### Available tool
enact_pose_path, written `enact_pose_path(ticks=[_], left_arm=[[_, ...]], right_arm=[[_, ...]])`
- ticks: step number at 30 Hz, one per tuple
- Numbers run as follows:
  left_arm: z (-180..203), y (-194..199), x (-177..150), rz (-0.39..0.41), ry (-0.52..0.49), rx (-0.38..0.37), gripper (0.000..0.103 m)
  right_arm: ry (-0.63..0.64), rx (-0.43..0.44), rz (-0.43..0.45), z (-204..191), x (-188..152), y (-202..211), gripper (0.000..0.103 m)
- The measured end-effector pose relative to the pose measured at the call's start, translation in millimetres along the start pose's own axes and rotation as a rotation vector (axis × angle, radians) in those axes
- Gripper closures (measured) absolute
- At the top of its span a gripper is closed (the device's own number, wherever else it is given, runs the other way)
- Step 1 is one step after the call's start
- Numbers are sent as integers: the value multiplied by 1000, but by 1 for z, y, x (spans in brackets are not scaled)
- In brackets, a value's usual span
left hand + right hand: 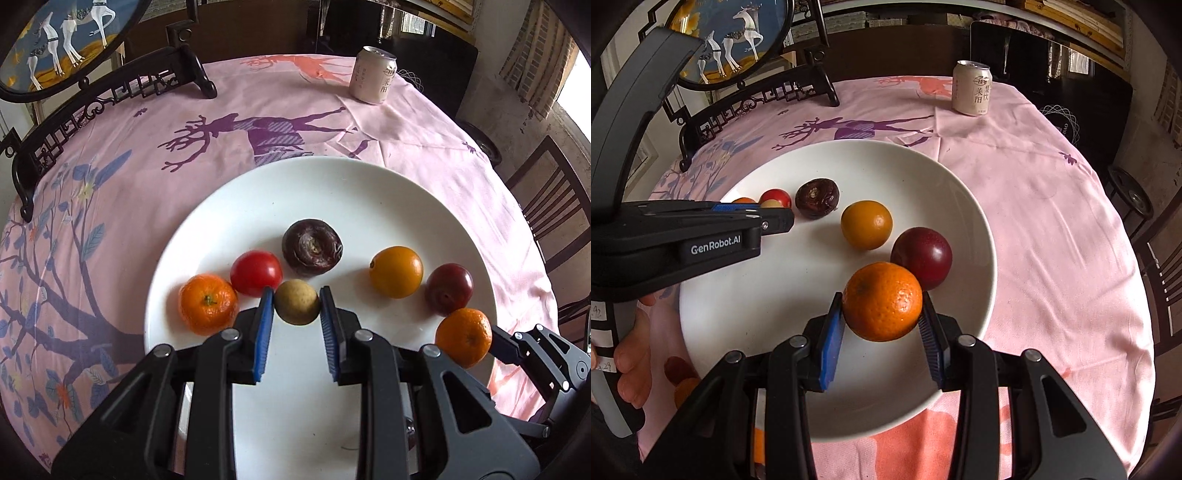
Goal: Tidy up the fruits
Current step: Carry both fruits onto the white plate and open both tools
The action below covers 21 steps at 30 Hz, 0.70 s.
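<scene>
A white plate [369, 184] holds several fruits. My left gripper [296, 295] is shut on a small tan round fruit [297, 302], low over the plate. Beside it lie a red tomato [255, 272], a mandarin [207, 303], a dark purple fruit [312, 246], a yellow-orange fruit [396, 272] and a dark red plum [448, 289]. My right gripper [883, 301] is shut on a second mandarin [882, 301], at the plate's [923, 166] right side, touching the plum [921, 257]. The left gripper [775, 218] shows in the right wrist view.
A pink printed tablecloth [147, 147] covers the round table. A drink can [373, 74] stands at the far side. A dark wooden stand with a round deer painting [110, 92] stands at the far left. A wooden chair [554, 206] is at the right.
</scene>
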<state>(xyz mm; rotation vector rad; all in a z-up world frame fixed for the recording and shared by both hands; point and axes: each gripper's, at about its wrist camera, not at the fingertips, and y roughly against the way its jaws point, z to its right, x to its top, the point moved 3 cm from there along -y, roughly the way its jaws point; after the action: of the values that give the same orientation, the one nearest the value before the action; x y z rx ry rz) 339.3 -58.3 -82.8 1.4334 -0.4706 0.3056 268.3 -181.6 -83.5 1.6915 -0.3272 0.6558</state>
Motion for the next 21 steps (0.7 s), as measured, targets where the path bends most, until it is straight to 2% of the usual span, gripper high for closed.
enact_pose_path(ticks=[1, 2, 3, 4, 7, 9, 12, 15, 17, 21], left_arm=[[-1, 1, 1, 5, 8, -6, 76], [-2, 3, 2, 9, 15, -11, 70], [-3, 8, 1, 17, 23, -15, 58], [-5, 15, 0, 31, 28, -15, 55], [-14, 49, -15, 74, 32, -39, 52], [-25, 77, -36, 114, 51, -70, 42], [-41, 112, -84, 181, 71, -48, 28], [-52, 123, -138, 204, 77, -18, 25], [-60, 117, -168, 172, 103, -8, 25], [-77, 109, -206, 112, 157, -11, 25]], right_arm=[[-1, -4, 4, 0, 1, -1, 63], [-1, -5, 10, 0, 3, -2, 60], [2, -14, 15, 0, 4, -1, 49], [2, -32, 22, 0, 4, 3, 47], [15, -38, 62, -1, -1, 31, 46], [26, -4, 82, -4, -13, 58, 43], [41, 78, 104, -14, -52, 94, 40], [42, 125, 89, -25, -95, 107, 40], [37, 140, 67, -32, -113, 110, 40], [55, 105, 64, -45, -125, 115, 40]])
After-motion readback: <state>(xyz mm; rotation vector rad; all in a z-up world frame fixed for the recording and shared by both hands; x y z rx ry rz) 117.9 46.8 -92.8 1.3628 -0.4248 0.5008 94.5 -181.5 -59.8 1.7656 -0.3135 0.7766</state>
